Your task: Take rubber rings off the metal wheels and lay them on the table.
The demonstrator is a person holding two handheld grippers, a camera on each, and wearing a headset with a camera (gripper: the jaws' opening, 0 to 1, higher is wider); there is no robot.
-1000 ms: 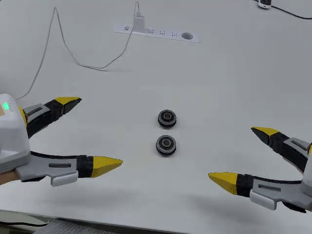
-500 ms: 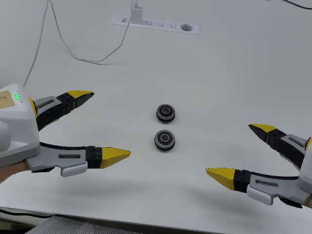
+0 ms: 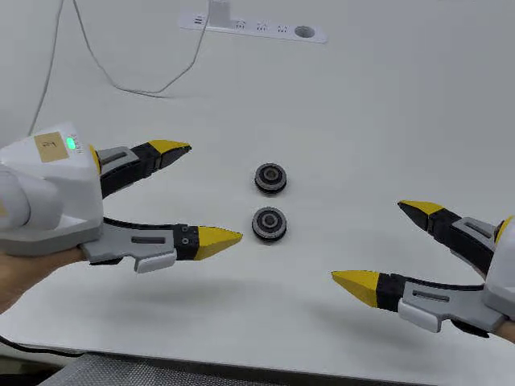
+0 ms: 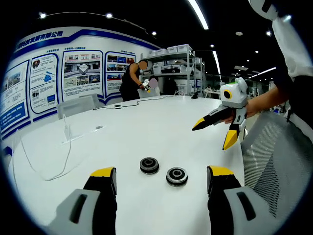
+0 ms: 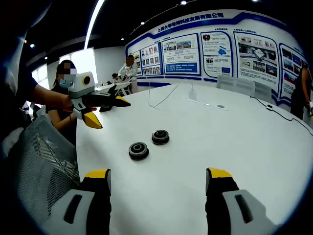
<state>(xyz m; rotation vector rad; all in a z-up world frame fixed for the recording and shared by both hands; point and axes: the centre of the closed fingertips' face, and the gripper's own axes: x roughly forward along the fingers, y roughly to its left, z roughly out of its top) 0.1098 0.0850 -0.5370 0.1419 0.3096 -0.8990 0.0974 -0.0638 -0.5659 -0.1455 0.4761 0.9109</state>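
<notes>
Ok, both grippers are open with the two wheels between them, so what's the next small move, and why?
Probably bring the left gripper forward until its open jaws straddle the nearer wheel. One of its tips is close beside that wheel, while the right gripper hangs farther off, also open. It and the farther wheel lie flat, rubber rings on.

My left gripper (image 3: 214,191) hovers with its jaws spread wide, tips aimed across at my right gripper (image 3: 367,241), which faces it, jaws equally wide.

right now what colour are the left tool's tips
Yellow tips on the left tool; head view shows best.
</notes>
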